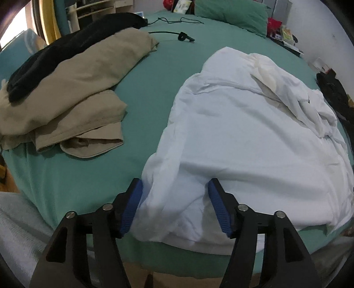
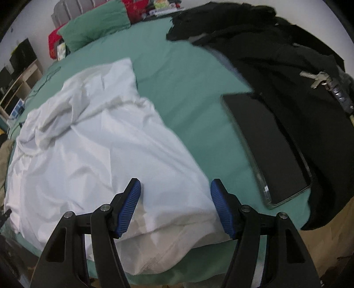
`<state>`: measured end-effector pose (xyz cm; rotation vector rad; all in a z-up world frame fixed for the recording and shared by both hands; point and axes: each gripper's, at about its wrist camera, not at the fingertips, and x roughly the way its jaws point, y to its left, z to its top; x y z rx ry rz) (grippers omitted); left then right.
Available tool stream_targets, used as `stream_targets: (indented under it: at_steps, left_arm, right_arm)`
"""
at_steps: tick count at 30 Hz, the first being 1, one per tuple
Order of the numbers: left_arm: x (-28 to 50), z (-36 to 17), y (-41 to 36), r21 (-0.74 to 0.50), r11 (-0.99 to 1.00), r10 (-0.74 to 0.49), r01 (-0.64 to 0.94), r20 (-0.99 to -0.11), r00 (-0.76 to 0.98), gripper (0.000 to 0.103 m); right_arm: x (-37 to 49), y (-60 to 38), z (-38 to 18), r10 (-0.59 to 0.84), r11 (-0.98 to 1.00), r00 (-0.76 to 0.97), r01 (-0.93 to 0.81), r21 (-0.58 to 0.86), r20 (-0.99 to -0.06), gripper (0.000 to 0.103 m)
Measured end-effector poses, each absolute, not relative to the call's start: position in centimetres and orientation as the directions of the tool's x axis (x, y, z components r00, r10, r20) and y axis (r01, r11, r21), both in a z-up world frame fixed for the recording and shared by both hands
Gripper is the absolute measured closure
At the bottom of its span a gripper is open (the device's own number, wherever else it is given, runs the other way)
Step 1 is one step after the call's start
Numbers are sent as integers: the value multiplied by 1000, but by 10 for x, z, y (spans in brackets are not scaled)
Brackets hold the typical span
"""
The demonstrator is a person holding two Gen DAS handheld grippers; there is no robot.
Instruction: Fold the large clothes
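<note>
A large white garment (image 1: 243,137) lies spread and wrinkled on the green bed sheet (image 1: 150,93). My left gripper (image 1: 175,186) hovers over its near left corner, jaws wide apart, with a fold of white cloth lying below and between the blue pads (image 1: 132,206), which do not press on it. In the right wrist view the same white garment (image 2: 93,144) fills the left half. My right gripper (image 2: 176,183) stands open above its near right corner at the bed's front edge; the pads (image 2: 223,210) are clear of the cloth.
Folded tan clothes (image 1: 66,93) with a black garment (image 1: 55,55) on top lie left of the white one. A black cable (image 1: 177,34) and a green pillow (image 1: 232,13) are farther back. A dark flat tablet (image 2: 267,146), a black jacket (image 2: 287,66) and keys (image 2: 318,78) sit right.
</note>
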<state>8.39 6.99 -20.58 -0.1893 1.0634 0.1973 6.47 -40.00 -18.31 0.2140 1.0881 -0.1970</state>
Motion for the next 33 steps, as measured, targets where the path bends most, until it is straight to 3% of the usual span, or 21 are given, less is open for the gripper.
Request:
stream_targets:
  at_steps: [6, 9, 12, 13, 15, 16, 17, 28, 33]
  left_arm:
    - [87, -209, 68, -43, 966, 81, -255, -887, 454, 34]
    - [88, -208, 69, -52, 965, 70, -259, -895, 441, 34]
    - [86, -206, 68, -78, 968, 38, -240, -896, 443, 34]
    - [84, -205, 68, -96, 968, 17, -230, -894, 448, 37]
    - [82, -202, 71, -159, 964, -47, -212, -889, 455, 67]
    - [81, -201, 72, -187, 960, -73, -210, -887, 456, 90]
    - [81, -200, 74, -231, 952, -118, -202, -883, 454, 99]
    - [45, -135, 80, -292, 946, -162, -144, -807, 568, 100]
    - [30, -110, 99, -325, 922, -132, -210, -773, 621, 100]
  right_arm:
    - [57, -399, -192, -1, 958, 432, 260, 123, -902, 34]
    - [53, -379, -194, 7, 980, 418, 179, 90, -909, 34]
    - [47, -369, -194, 1, 985, 419, 157, 74, -908, 50]
    - [45, -369, -194, -7, 984, 422, 165, 69, -906, 62]
    - [42, -367, -194, 11, 982, 427, 164, 89, -904, 79]
    - [40, -365, -193, 35, 981, 427, 157, 112, -903, 95]
    - [39, -364, -192, 67, 978, 427, 150, 143, -902, 97]
    - [6, -374, -147, 189, 903, 603, 202, 378, -775, 99]
    - [-5, -381, -131, 235, 864, 660, 195, 464, -714, 99]
